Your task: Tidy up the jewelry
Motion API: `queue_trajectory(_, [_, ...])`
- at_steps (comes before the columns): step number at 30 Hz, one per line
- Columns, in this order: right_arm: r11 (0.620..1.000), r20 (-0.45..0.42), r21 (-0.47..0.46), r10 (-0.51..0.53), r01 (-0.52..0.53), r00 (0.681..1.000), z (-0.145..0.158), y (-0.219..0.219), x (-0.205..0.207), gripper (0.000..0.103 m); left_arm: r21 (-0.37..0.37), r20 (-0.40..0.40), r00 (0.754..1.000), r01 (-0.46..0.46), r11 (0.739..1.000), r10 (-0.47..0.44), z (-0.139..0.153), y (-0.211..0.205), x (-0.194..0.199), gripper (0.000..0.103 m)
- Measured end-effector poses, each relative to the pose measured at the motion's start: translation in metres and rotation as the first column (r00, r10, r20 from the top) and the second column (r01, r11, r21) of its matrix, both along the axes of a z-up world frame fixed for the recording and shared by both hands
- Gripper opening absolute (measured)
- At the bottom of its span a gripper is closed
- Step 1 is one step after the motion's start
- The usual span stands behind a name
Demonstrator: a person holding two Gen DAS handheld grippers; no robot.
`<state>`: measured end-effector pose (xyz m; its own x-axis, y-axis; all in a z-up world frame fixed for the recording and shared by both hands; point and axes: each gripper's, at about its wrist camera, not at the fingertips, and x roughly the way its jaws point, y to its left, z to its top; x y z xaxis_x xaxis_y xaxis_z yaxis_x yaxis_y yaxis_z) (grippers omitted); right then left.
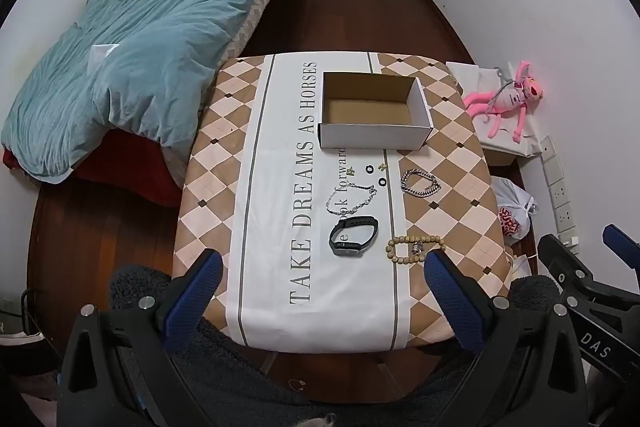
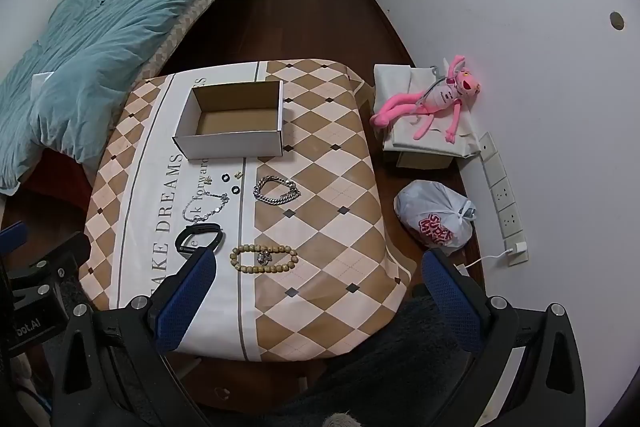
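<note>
An empty white cardboard box (image 1: 374, 135) (image 2: 232, 143) stands at the far side of a small table covered with a diamond-patterned cloth (image 1: 448, 195) (image 2: 332, 187). In front of it lie a silver chain bracelet (image 1: 421, 182) (image 2: 277, 190), a thin beaded chain (image 1: 351, 199) (image 2: 206, 207), a black smart band (image 1: 353, 231) (image 2: 199, 239), a wooden bead bracelet (image 1: 415, 249) (image 2: 264, 259), two small black rings (image 1: 382, 182) (image 2: 235, 190) and tiny earrings (image 1: 383, 167) (image 2: 239, 174). My left gripper (image 1: 322, 261) hangs open above the near table edge. My right gripper (image 2: 318, 261) is open too, above the near right part of the table. Nothing is between either pair of fingers.
A bed with a teal duvet (image 1: 132, 39) (image 2: 100, 35) runs along the left. Right of the table a pink plush toy (image 1: 508, 101) (image 2: 436, 99) lies on a white-covered box, a tied plastic bag (image 2: 438, 219) sits on the floor, and a power strip (image 2: 504, 203) lines the wall.
</note>
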<state>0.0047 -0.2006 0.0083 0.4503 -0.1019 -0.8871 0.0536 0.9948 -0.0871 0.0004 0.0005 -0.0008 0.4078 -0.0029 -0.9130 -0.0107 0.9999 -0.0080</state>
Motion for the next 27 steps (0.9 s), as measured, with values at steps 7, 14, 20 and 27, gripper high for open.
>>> queue_trajectory(7, [1.000, -0.001, 0.001, -0.001, 0.001, 1.000, 0.0002, 0.0001, -0.0001, 0.103, 0.001, 0.001, 1.000, 0.001, 1.000, -0.001, -0.0006, 0.0005, 0.0000, 0.103])
queue_trajectory(14, [1.000, -0.001, 0.002, 0.001, -0.001, 1.000, 0.0006, -0.0004, -0.0002, 0.103, 0.001, 0.002, 1.000, 0.000, 1.000, 0.000, 0.0004, -0.0008, 0.0012, 0.103])
queue_trajectory(20, [1.000, 0.002, 0.002, -0.001, 0.001, 1.000, 0.0025, -0.0011, -0.0006, 0.103, 0.003, 0.003, 1.000, 0.001, 1.000, -0.001, 0.0004, -0.0009, 0.0013, 0.103])
queue_trajectory(27, [1.000, 0.003, 0.001, -0.002, 0.002, 1.000, 0.0024, -0.0017, -0.0018, 0.103, 0.002, 0.002, 1.000, 0.002, 1.000, -0.002, 0.0025, -0.0042, 0.0017, 0.103])
